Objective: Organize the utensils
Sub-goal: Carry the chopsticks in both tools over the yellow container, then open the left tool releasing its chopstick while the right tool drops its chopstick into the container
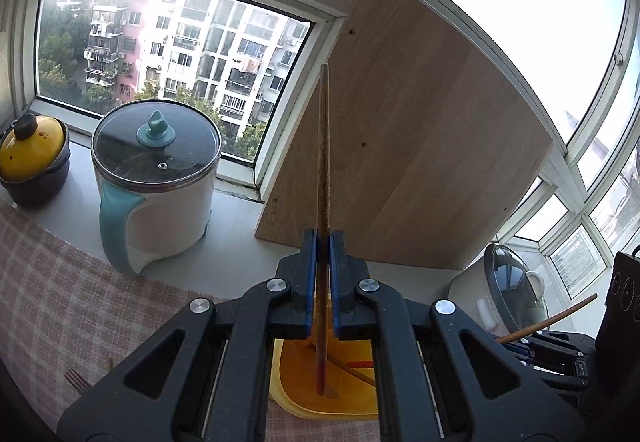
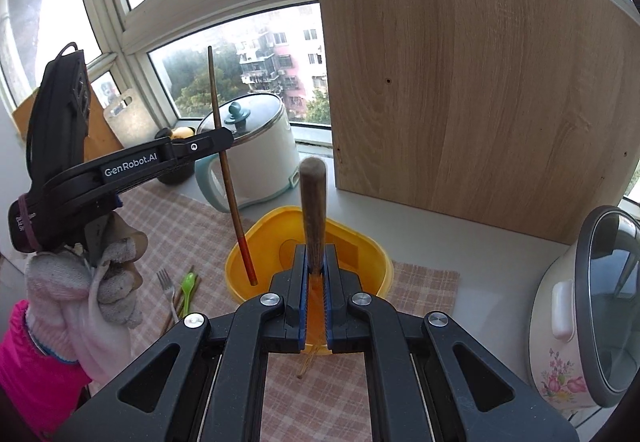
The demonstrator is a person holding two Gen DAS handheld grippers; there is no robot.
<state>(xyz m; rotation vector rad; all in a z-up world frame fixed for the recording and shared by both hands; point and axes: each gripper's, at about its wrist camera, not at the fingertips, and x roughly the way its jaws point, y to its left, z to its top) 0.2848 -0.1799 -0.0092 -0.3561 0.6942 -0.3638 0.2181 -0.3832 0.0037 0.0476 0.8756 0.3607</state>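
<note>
Both sets of fingers are clamped tight right now, one chopstick each. My left gripper pinches a chopstick near its middle, the stick standing almost upright, its red lower tip hanging just inside the yellow container. My right gripper is closed on a second chopstick, which points away from me over the same container, its far end blurred.

What worries me: each stick is gripped at a single narrow spot, so either could pivot between the pads and swing off line. If the left one tilts, I judge the tip could land on the rim instead of inside and skate out onto the checked cloth covering the worktop. Two sticks heading for one opening could also knock each other, or my two grippers could bump. The container looks light; a push on its wall might slide or tip it.

A fork, a green spoon and more chopsticks lie on the cloth left of the container, still to be gathered. The white pot with the teal handle stands just behind, close enough for a raised stick end to clip.
</note>
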